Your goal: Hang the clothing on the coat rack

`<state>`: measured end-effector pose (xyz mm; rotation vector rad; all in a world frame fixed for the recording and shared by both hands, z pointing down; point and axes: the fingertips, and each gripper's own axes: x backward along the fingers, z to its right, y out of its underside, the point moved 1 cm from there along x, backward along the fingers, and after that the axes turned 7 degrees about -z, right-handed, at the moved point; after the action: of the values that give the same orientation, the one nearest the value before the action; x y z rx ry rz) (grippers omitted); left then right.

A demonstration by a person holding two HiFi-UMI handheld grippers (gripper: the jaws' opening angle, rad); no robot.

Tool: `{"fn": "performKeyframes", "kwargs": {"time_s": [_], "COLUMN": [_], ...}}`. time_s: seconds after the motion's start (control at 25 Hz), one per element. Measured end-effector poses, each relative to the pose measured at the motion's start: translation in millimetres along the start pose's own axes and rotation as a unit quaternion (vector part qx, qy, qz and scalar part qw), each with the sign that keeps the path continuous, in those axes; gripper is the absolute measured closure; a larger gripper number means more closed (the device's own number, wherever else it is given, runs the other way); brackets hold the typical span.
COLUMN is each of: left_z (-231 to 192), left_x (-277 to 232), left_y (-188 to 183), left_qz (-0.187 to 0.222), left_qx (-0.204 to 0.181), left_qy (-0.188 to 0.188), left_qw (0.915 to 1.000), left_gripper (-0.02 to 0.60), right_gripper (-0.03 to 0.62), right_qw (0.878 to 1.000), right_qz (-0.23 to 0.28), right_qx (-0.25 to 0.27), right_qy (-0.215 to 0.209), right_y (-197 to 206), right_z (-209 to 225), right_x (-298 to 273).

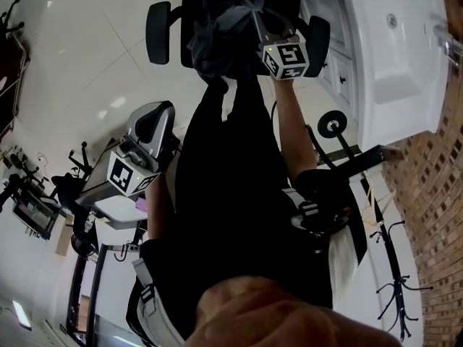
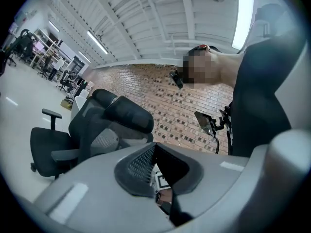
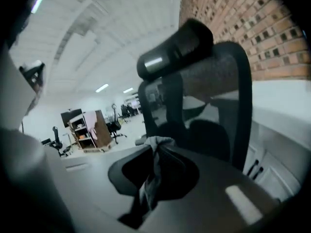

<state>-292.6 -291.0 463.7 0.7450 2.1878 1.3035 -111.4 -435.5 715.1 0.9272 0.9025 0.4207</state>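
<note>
A dark grey garment (image 1: 215,29) lies bunched on the seat of a black office chair (image 1: 158,32) at the top of the head view. My right gripper (image 1: 253,9) reaches into it, shut on a fold of the grey cloth (image 3: 146,193), which hangs pinched between the jaws of the right gripper (image 3: 156,152). The left gripper (image 1: 159,108) hangs low at the left beside the person's dark trousers. Its jaws meet in the left gripper view, shut on nothing, so the left gripper (image 2: 155,148) is empty. A black coat rack (image 1: 391,259) stands at the lower right by the brick wall.
A white cabinet (image 1: 391,49) stands to the right of the chair, and the brick wall (image 1: 441,194) runs behind the rack. A second black office chair (image 2: 97,130) shows in the left gripper view. The person's torso and hand (image 1: 268,313) fill the middle of the head view.
</note>
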Motion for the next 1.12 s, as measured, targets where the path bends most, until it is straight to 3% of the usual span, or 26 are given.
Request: {"fn": "performKeyframes", "kwargs": {"time_s": [0.12,0.28,0.36,0.44,0.52,0.6,0.64,0.76,0.8,0.88,0.96,1.12], "left_z": [3,8,2,-13,-32,-49,-58,-81,-87,-94,-96,-87], "left_x": [-1,-2,1,2,3,8,12,24,27,30,26,11], "left_y": [-5,-5,1,16,40,65,78,119,135,169,203,272], "left_qz": [0.012,0.018,0.009,-0.016,-0.055,-0.096,-0.116,-0.17,-0.191,-0.24,-0.296,-0.403], "left_qx": [-0.001,-0.01,-0.018,-0.023,-0.029,-0.04,-0.047,-0.056,-0.058,-0.074,-0.108,-0.186], "left_qy": [0.011,0.027,0.026,0.019,0.007,-0.006,-0.014,-0.033,-0.034,-0.028,-0.012,0.052], "left_qw": [0.9999,0.9994,0.9995,0.9994,0.998,0.9945,0.9921,0.9833,0.9793,0.9676,0.9489,0.8945], "left_gripper": [0.58,0.58,0.58,0.58,0.58,0.58,0.58,0.58,0.58,0.58,0.58,0.568], "right_gripper": [0.577,0.577,0.577,0.577,0.577,0.577,0.577,0.577,0.577,0.577,0.577,0.577], "right_qw": [0.993,0.969,0.942,0.904,0.853,0.81,0.799,0.795,0.786,0.75,0.726,0.723], "right_qz": [0.091,0.09,0.07,0.055,0.024,-0.032,-0.063,-0.162,-0.199,-0.253,-0.262,-0.223], "right_qx": [0.043,0.19,0.292,0.389,0.478,0.525,0.525,0.484,0.486,0.519,0.547,0.581], "right_qy": [-0.065,-0.133,-0.147,-0.169,-0.205,-0.259,-0.286,-0.327,-0.326,-0.324,-0.325,-0.3], "right_y": [-87,-170,-192,-194,-160,-92,-52,62,97,150,170,147], "right_z": [-42,-86,-111,-145,-186,-223,-235,-239,-234,-228,-233,-246], "right_x": [38,84,109,126,127,113,102,55,44,35,40,54]}}
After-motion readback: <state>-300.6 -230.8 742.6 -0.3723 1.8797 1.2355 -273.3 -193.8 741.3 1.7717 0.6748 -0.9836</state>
